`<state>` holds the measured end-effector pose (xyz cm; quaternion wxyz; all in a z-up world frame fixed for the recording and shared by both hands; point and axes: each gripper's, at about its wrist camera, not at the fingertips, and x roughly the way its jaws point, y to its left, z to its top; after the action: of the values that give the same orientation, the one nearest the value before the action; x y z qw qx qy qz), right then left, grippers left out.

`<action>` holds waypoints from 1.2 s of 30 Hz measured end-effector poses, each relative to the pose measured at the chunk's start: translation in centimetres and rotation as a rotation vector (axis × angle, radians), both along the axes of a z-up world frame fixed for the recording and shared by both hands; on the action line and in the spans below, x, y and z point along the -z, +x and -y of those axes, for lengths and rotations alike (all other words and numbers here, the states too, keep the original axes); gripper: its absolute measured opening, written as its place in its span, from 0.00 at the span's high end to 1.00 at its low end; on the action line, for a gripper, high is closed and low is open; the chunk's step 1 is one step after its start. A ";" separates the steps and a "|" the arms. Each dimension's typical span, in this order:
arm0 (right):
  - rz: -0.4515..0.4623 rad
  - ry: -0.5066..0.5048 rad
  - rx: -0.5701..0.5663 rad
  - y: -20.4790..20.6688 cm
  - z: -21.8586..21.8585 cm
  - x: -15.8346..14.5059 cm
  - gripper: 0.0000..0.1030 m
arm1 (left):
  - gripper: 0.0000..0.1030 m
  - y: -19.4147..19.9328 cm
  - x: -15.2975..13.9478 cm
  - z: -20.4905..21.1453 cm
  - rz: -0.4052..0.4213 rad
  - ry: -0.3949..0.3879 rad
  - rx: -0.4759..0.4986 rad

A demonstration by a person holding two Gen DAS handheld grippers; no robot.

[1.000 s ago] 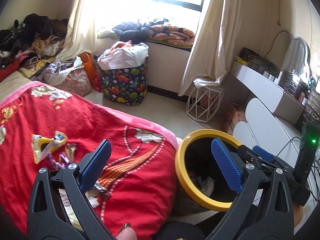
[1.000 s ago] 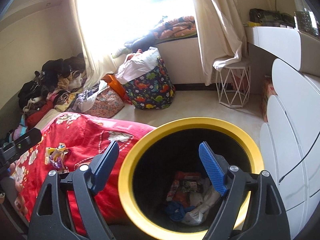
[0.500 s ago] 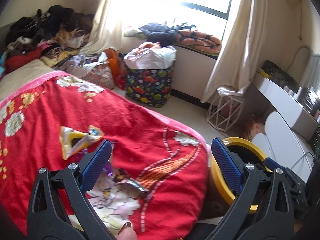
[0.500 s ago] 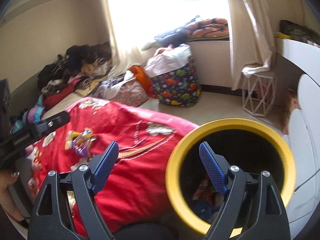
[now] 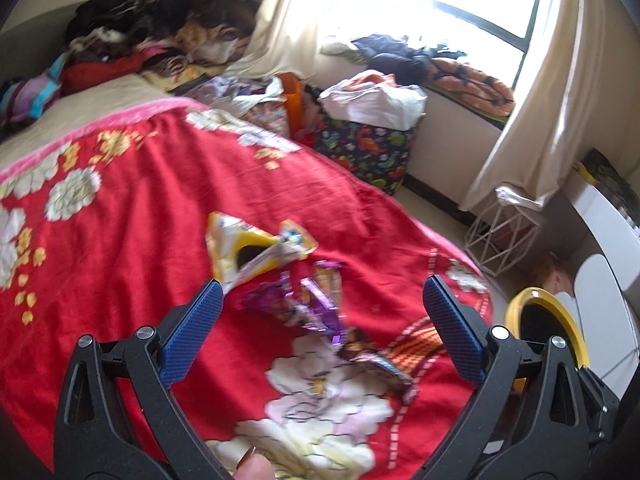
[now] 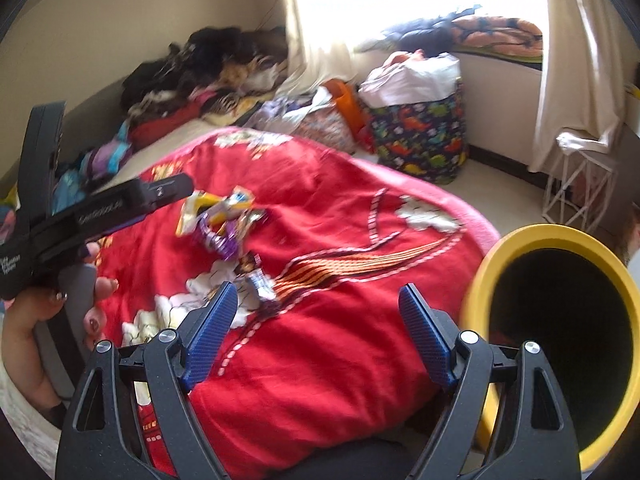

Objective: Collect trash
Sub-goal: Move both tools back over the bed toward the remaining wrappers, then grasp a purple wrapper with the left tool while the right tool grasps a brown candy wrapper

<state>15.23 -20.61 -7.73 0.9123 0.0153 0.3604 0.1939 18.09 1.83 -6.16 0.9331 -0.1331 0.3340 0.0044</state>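
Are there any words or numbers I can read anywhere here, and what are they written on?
Left gripper, white lettering on its black side: too blurred to read.
White print low on its handle: too small to read.
Yellow wrapper, purple wrappers: print too blurred to read.
No other text shows.

Both wrist views angled down over red blanket (image 5: 120, 240), near; shared: wrappers (image 6: 224, 220), yellow bin (image 6: 520, 240)
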 end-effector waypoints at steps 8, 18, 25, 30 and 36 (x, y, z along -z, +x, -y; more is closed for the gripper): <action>-0.081 -0.036 -0.113 2.3 -4.3 2.6 0.31 | 0.18 0.6 2.5 -2.1 -0.076 -0.092 -0.054; -0.212 -0.020 -0.135 5.1 -6.3 6.0 0.55 | 0.35 2.6 5.3 -3.1 -0.167 -0.224 -0.112; -0.210 -0.025 -0.180 4.4 -6.8 6.1 0.82 | 0.61 3.9 6.9 -3.5 -0.221 -0.270 -0.154; -0.185 -0.016 -0.183 3.1 -6.6 5.5 0.82 | 0.84 3.7 6.9 -3.1 -0.218 -0.271 -0.136; -0.152 0.023 -0.164 1.9 -5.4 4.5 0.82 | 0.86 2.4 6.1 -3.0 -0.183 -0.279 -0.104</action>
<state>17.09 -15.18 -12.19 0.8631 0.0110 0.4264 0.2704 20.44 4.84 -12.26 0.8697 -0.2776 0.4078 0.0183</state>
